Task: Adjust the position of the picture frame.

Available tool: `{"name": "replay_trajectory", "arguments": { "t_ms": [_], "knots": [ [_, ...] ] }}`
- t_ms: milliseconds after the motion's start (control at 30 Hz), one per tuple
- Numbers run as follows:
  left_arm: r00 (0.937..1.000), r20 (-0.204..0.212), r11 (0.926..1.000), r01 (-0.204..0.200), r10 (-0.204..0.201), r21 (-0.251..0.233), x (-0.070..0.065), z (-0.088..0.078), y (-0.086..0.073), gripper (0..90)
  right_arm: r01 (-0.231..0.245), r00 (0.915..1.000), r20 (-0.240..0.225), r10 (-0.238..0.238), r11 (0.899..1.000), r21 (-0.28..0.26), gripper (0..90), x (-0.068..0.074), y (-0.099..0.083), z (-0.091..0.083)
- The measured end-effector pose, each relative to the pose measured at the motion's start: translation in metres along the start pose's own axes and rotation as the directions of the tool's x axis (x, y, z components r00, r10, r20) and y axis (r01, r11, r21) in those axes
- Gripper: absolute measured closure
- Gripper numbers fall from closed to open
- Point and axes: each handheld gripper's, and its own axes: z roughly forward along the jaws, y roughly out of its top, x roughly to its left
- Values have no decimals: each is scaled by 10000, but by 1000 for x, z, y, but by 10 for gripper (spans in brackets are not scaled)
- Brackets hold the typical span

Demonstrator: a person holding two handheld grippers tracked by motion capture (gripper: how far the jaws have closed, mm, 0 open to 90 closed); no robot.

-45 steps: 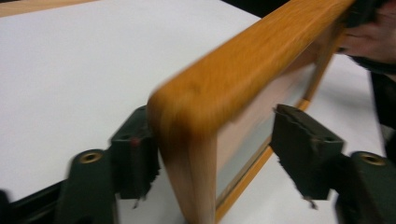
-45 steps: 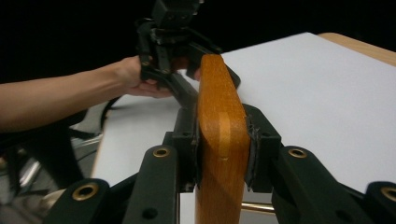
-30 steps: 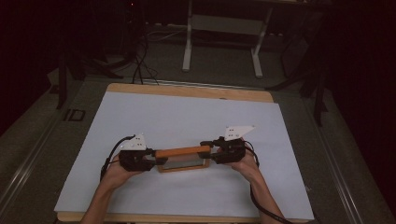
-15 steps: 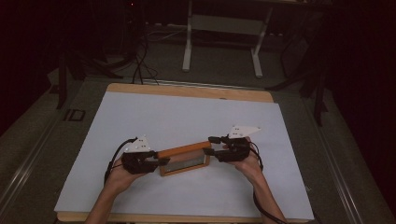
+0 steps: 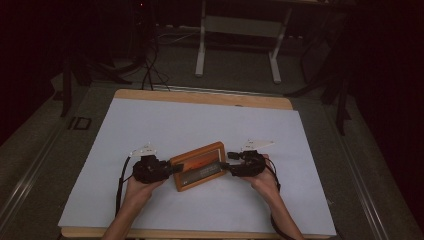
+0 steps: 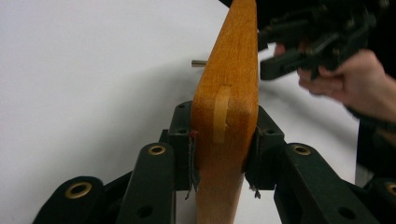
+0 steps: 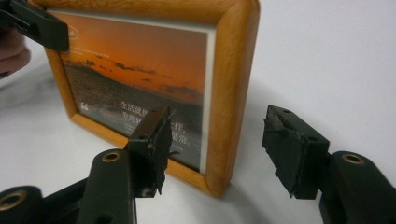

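A wooden picture frame (image 5: 199, 165) with an orange sunset print stands tilted on the white sheet between both grippers. My left gripper (image 5: 172, 169) is shut on its left end, the pads (image 6: 184, 144) pressing both faces of the wood (image 6: 229, 93). My right gripper (image 5: 225, 165) is open at the other end. Its jaws have just been opening, and the frame's right edge (image 7: 231, 93) sits between them without either pad (image 7: 289, 149) touching. The right gripper (image 6: 308, 42) appears beyond the frame in the left gripper view.
The white sheet (image 5: 200, 120) covers a wooden board. A small metal pin (image 6: 198, 63) sticks out from the frame's back. Behind the table stand a metal stand's legs (image 5: 237, 45) and floor cables (image 5: 150, 70).
The frame has turned from nearly edge-on to slanted across the table, its picture face now showing. Both hands shifted slightly with it.
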Motion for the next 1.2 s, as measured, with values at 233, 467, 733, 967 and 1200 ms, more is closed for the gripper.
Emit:
{"name": "replay_trajectory", "arguments": {
  "t_ms": [233, 467, 733, 967, 1200],
  "knots": [
    [9950, -980, 9997, -196, 183, -118, -7, -3, -7, 651, -13, 9994, 335, 10, 10000, 81, 398, 4, 0, 4],
    [9637, -1876, 9805, -1762, 1898, 872, -8, 4, -7, 475, -223, 9989, 407, 234, 9994, -268, 398, 5, 3, 4],
    [9691, -1977, 9851, -1260, 1475, 1171, 5, 1, -8, 387, -232, 9977, 634, 227, 9997, 74, 386, 14, 3, 14],
    [9661, -2104, 9864, -1306, 1492, 999, 10, -3, -8, 361, -265, 9950, 975, 227, 9989, 378, 357, 21, 0, 14],
    [9615, -2377, 9887, -1200, 1382, 893, 16, -5, -8, 322, -1054, 9885, 1156, 970, 9921, 687, 310, 23, -6, 16]
  ]
}}
